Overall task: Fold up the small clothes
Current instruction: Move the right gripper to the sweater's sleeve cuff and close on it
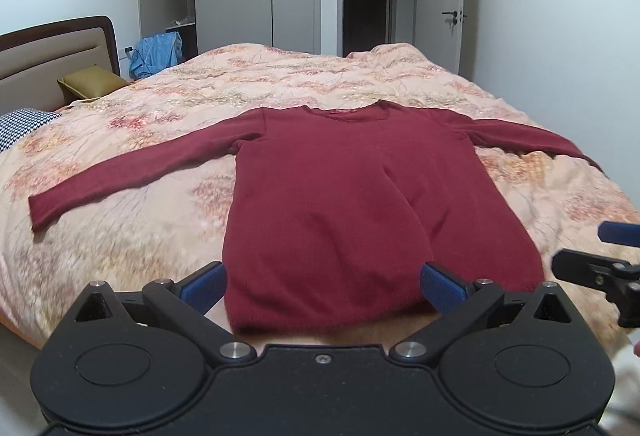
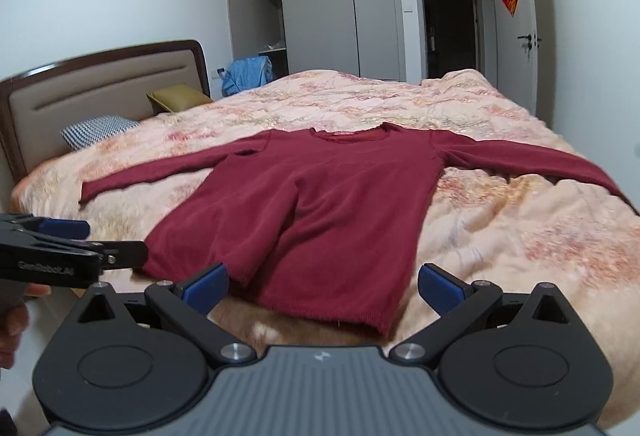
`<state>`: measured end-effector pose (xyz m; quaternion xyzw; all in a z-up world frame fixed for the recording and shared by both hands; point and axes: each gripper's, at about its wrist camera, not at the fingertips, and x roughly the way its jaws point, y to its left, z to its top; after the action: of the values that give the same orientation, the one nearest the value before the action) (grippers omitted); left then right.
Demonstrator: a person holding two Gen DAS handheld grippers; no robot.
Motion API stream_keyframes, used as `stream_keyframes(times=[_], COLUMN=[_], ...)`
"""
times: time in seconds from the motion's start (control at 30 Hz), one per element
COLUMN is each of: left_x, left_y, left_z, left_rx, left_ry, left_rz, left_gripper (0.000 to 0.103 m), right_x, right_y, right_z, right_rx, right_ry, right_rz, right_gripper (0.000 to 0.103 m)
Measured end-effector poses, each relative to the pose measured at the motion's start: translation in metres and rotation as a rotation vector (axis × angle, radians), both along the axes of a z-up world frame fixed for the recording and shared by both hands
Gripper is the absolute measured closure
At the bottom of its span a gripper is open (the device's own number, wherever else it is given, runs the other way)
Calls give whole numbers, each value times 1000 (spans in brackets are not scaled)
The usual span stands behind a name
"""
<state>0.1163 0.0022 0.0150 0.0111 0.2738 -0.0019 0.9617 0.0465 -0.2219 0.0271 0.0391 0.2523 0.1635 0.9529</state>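
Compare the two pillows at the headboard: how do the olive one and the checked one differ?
The olive pillow is plain and slightly shiny; the checked pillow carries a fine dark-and-white houndstooth pattern. The olive pillow lies farther along the headboard, toward the wardrobe; the checked pillow lies nearer the camera. Both rest at the head of the bed, partly tucked under the floral quilt.

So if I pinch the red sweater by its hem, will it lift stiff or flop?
The sweater looks like soft knit lying flat, so it will probably drape limply. Its spread sleeves would likely trail. The quilt underneath looks rumpled, so dragging may snag.
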Motion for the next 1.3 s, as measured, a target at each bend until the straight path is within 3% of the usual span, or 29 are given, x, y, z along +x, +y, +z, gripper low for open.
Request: stream_keyframes(times=[0.27, 0.53, 0.8, 1.0, 1.3], left_x=[84, 169, 243, 276, 291], left_y=[-5, -38, -72, -95, -114], left_z=[5, 8, -2, -21, -64], left_rx=[27, 91, 38, 2, 19], left_ry=[45, 54, 32, -48, 15], left_rz=[-1, -49, -111, -171, -228], left_gripper=[1, 1, 1, 1, 1], right_x=[58, 118, 157, 183, 225], right_y=[-25, -86, -149, -212, -300], right_z=[-22, -42, -49, -56, -76], right_rx=[41, 127, 109, 178, 390], right_ry=[18, 35, 37, 97, 96], right_rz=[-109, -270, -418, -504, -678], right_gripper=[0, 0, 0, 0, 0])
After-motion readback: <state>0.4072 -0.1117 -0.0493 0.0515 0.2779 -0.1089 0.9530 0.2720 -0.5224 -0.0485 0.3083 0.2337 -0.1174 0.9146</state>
